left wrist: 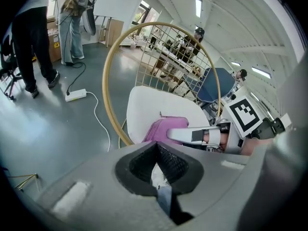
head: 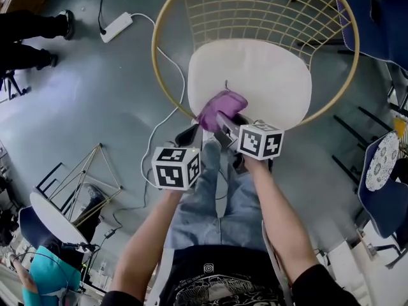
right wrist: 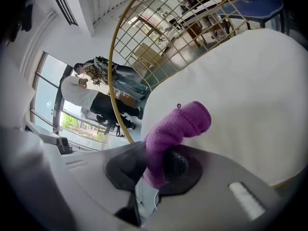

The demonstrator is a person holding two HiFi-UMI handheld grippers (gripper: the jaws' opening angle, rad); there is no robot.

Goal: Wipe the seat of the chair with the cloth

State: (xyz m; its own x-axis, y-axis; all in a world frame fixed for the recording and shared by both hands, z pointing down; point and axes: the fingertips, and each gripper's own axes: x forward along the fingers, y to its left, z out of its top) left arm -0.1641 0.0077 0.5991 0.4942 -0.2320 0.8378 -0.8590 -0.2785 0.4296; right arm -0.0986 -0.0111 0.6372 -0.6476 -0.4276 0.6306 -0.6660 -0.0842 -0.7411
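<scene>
While the person looks down, the grey floor (head: 95, 101) takes up most of the head view. The chair (head: 153, 46) comes next in size. It has a big round gold ring and a back made of thin gold wires, and it sits in the upper middle of the frame. Its white seat (head: 268, 75) lies inside the ring, soft and smooth. Below the seat, in the lower middle, are the person's legs (head: 204, 203) in blue jeans, with both bare arms reaching up toward the chair. The right gripper (right wrist: 156, 162) is at the front edge of the seat, just right of the middle. Its jaws are closed tight on the cloth (head: 220, 107), which sticks out past their tips. The left gripper (left wrist: 155, 148) is lower and to the left, over the jeans and off the seat. Its jaws are pressed together with nothing between them. The cloth is purple and fluffy. It is bunched up, and its loose end bends down and touches the lower left part of the white seat, close to the gold ring. A white power strip (head: 116, 27) lies on the floor in the upper left, and a thin white cable (head: 156, 129) runs from it across the floor, past the left side of the chair.
</scene>
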